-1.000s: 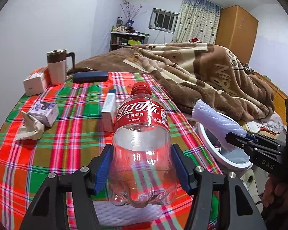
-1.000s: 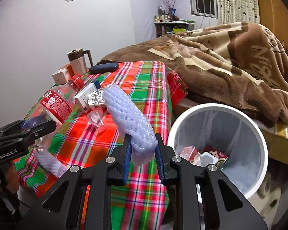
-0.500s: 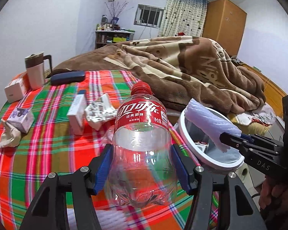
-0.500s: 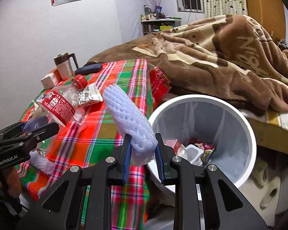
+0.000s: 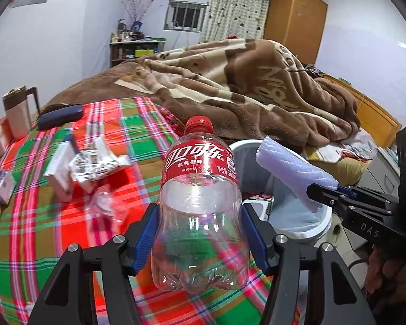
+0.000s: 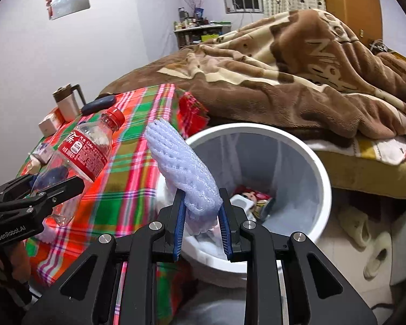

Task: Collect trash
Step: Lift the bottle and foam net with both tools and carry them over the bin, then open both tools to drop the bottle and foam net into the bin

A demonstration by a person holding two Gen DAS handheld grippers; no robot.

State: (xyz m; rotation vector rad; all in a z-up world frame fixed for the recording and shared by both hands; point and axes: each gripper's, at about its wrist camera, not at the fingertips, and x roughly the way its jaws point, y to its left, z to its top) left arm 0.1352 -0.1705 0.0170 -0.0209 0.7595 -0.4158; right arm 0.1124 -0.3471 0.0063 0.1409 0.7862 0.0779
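Both grippers had carried their loads off the plaid tablecloth (image 5: 67,243) toward the white trash bin (image 6: 322,168), which sat nearer and larger in both views than a second before. The left gripper (image 5: 200,233) had its jaws spread wide and clamped on the empty cola bottle (image 5: 200,203), held upright beside the bin's rim. The right gripper (image 6: 202,211) stood nearly closed, pinching the white foam sleeve (image 6: 181,168) over the bin's near edge.

Bottle (image 5: 200,216): clear glossy plastic, red label; foam net (image 6: 182,170): white, ribbed; bin (image 6: 322,168): smooth white plastic; tablecloth (image 5: 121,135): plaid woven cloth; blanket (image 5: 243,89): fuzzy.
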